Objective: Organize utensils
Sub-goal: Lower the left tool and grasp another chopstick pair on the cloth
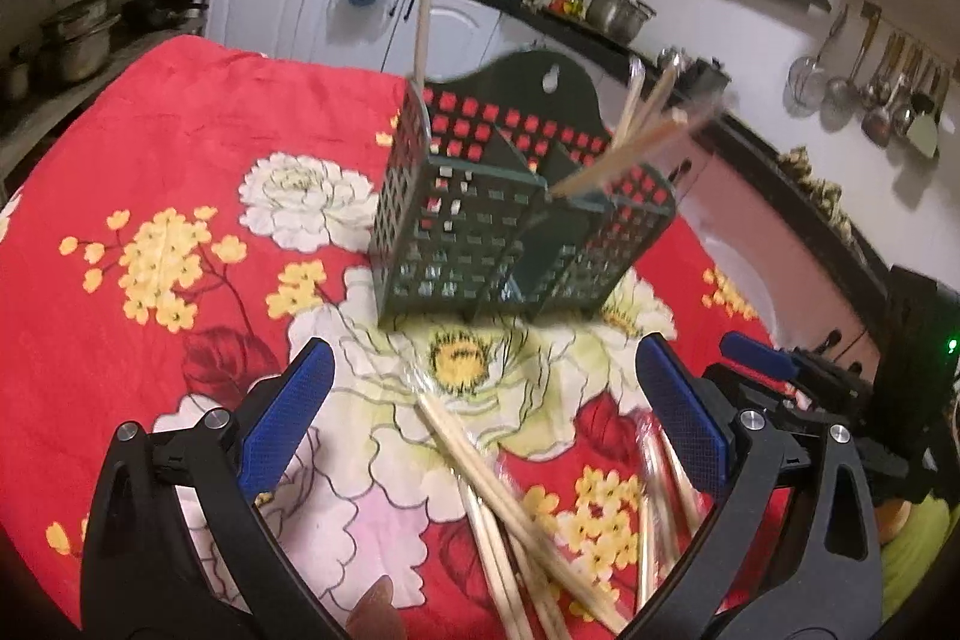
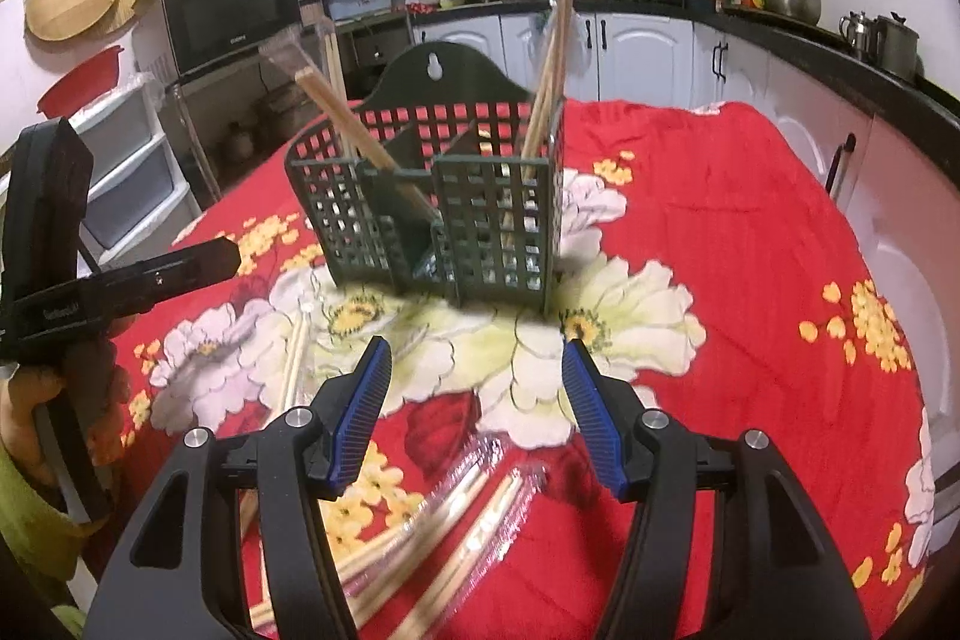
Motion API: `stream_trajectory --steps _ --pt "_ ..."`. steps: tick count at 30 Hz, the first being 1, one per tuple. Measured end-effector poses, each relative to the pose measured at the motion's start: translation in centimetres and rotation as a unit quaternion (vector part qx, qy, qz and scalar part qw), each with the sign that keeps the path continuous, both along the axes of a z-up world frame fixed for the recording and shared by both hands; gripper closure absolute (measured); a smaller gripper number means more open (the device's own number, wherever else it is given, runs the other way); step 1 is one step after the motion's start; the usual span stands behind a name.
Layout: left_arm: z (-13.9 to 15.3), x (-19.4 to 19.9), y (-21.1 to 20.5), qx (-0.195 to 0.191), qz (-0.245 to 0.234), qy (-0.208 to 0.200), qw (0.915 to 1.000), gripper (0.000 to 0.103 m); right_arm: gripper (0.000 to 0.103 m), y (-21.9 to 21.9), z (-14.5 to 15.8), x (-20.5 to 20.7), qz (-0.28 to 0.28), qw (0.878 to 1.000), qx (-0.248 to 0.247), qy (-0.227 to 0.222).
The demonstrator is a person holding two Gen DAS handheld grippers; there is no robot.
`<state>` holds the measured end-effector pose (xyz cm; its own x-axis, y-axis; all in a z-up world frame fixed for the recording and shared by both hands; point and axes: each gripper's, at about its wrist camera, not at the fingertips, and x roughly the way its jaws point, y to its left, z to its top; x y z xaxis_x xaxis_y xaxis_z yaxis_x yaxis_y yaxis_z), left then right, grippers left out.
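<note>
So the dark green slotted utensil caddy (image 2: 432, 214) sits upright near the middle of the table, on the red floral tablecloth (image 2: 750, 244), and it's already got chopsticks in it: a wrapped bundle (image 2: 549, 64) standing nearly straight in the compartment on the right of the right wrist view, and a few more (image 2: 354, 124) leaning at an angle in the left one (looks like sorting by compartment, my guess). The rest of the wrapped chopsticks (image 1: 510, 508) lie loose on the cloth just in front of the caddy, right under both tools. The left gripper (image 1: 480, 412) hangs over that pile with its tongs spread wide and nothing in them, probably lined up for the next grab. The right gripper (image 2: 477, 400) is also spread and empty above the clear wrappers (image 2: 474, 514). The sticks cross each other, so picking one cleanly could be fiddly. Kitchen counters (image 2: 780, 22) with pots ring the table, well apart.
</note>
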<state>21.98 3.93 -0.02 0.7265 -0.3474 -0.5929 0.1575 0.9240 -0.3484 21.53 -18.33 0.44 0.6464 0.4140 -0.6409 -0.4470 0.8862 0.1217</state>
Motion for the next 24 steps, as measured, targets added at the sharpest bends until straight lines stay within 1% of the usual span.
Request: stream_trajectory --steps 1,5,8,10,11,12,14,16,17,19,21,24 --pt "-0.3 0.0 -0.2 0.006 -0.002 0.007 1.0 0.01 0.046 0.0 -0.2 0.0 0.0 1.0 -0.002 0.004" --pt "-1.4 0.1 -0.7 0.004 -0.013 0.028 0.9995 0.01 0.046 -0.1 -1.1 -0.3 0.001 1.0 -0.012 0.018" --pt "-2.1 0.2 -1.0 0.01 -0.017 0.043 0.9989 0.01 0.046 -0.4 -1.7 -0.3 0.001 0.999 -0.016 0.03" --pt "-2.6 0.2 -1.1 0.005 -0.022 0.052 0.9984 0.01 0.046 -0.6 -2.2 -0.3 -0.001 0.999 -0.021 0.039" --pt "-2.8 0.3 -1.0 -0.001 -0.024 0.058 0.998 0.01 0.047 -0.6 -2.3 -0.3 -0.002 0.999 -0.022 0.044" --pt "-3.1 0.3 -1.0 -0.006 -0.026 0.063 0.9977 0.01 0.051 -0.7 -2.6 -0.2 -0.002 0.998 -0.022 0.052" --pt "-3.7 0.5 -0.9 -0.014 -0.03 0.075 0.9967 0.013 0.055 -0.9 -3.1 0.1 -0.006 0.997 -0.024 0.068" --pt "-4.4 0.9 -0.7 -0.026 -0.034 0.091 0.995 0.024 0.058 -1.1 -3.7 0.5 -0.012 0.996 -0.026 0.088" --pt "-4.8 1.2 -0.5 -0.036 -0.035 0.1 0.9937 0.025 0.062 -1.2 -4.1 0.7 -0.014 0.995 -0.026 0.097" --pt "-5.5 1.8 -0.1 -0.048 -0.035 0.119 0.9911 0.033 0.066 -1.5 -4.8 1.1 -0.018 0.992 -0.021 0.12" --pt "-6.0 2.2 0.3 -0.056 -0.035 0.129 0.9895 0.036 0.069 -1.9 -5.4 1.7 -0.022 0.99 -0.006 0.142" --pt "-6.2 3.1 1.0 -0.08 -0.037 0.139 0.9864 0.038 0.072 -2.3 -5.7 2.1 -0.026 0.987 0.015 0.155"
